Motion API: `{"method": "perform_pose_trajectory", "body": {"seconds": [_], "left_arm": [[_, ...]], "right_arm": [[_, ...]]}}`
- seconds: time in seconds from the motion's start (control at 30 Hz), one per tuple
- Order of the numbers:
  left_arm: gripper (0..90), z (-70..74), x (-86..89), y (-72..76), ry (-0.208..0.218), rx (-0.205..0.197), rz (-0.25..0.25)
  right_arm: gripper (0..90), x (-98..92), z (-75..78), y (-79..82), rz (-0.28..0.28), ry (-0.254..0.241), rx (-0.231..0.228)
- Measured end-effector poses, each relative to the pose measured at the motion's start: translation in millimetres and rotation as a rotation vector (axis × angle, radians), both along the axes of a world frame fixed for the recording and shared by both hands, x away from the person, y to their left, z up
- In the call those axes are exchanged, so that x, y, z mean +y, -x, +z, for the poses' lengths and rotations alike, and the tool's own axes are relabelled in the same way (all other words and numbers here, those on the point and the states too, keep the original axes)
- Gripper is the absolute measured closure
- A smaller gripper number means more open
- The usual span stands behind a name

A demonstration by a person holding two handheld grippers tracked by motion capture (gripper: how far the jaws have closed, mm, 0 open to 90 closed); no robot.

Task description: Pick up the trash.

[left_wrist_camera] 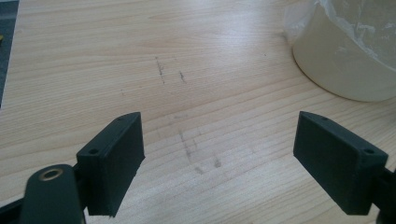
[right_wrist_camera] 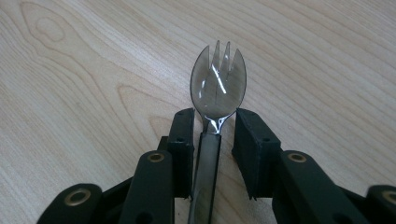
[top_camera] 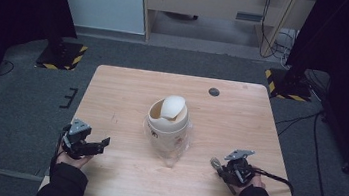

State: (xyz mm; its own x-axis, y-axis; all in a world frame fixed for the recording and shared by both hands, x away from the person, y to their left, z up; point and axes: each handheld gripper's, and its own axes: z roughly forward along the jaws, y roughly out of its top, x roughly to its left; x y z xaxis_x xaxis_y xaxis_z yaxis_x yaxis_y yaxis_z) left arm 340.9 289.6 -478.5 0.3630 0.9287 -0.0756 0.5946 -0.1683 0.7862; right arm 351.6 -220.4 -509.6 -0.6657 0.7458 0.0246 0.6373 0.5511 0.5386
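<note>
Near right on the table (top_camera: pixel 128 92), the right gripper (right_wrist_camera: pixel 215 122) pinches a clear plastic spork (right_wrist_camera: pixel 218 86) by its slim neck; it could twist or slip. The left gripper (left_wrist_camera: pixel 218 151) stands open and empty near left.

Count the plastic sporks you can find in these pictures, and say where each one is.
1. The clear spork lies along the right gripper, its handle between the jaws and its head over the table. More may be hidden inside the lidded tub.
</note>
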Motion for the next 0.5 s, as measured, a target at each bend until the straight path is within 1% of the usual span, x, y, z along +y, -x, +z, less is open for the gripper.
{"method": "perform_pose_trajectory", "body": {"seconds": [0.03,0.07,0.1,0.27,0.3,0.33,0.37,0.4,0.43,0.47,0.5], "left_arm": [[15.6,0.1,-0.2,0.1,0.0,-0.001,-0.001],[15.7,0.2,-0.4,0.2,0.0,-0.002,-0.001],[15.7,0.2,-0.6,0.3,0.0,-0.002,-0.002],[15.7,0.0,-0.5,0.3,0.002,-0.002,-0.003],[15.7,0.1,-0.4,0.3,0.004,-0.002,-0.002],[15.7,0.3,-0.2,0.4,0.006,-0.004,-0.001],[15.7,0.7,-0.1,0.6,0.01,-0.007,-0.001],[15.7,0.8,-0.4,0.7,0.013,-0.009,-0.002],[15.7,0.8,-0.4,0.7,0.013,-0.009,-0.002],[15.7,0.9,-0.9,0.8,0.015,-0.008,-0.004],[15.7,1.1,-1.4,1.0,0.015,-0.01,-0.006]], "right_arm": [[74.6,0.0,0.0,0.0,0.0,0.0,0.0],[77.9,-0.3,0.2,0.0,-0.002,0.0,0.003],[79.2,-0.5,0.4,0.0,-0.004,0.003,0.007],[79.6,-0.8,0.5,-0.9,-0.005,0.0,0.008],[79.6,-0.9,0.8,-1.3,-0.006,-0.003,-0.002],[79.7,-1.4,1.6,-1.5,-0.006,-0.012,-0.008],[79.7,-2.5,3.2,-2.2,-0.007,-0.033,-0.024],[79.7,-4.4,6.6,-2.6,-0.011,-0.074,-0.044],[79.7,-5.3,8.0,-2.5,-0.01,-0.09,-0.057],[79.7,-5.3,8.0,-2.5,-0.01,-0.09,-0.057],[79.7,-6.7,10.2,-2.6,-0.009,-0.105,-0.068]]}}
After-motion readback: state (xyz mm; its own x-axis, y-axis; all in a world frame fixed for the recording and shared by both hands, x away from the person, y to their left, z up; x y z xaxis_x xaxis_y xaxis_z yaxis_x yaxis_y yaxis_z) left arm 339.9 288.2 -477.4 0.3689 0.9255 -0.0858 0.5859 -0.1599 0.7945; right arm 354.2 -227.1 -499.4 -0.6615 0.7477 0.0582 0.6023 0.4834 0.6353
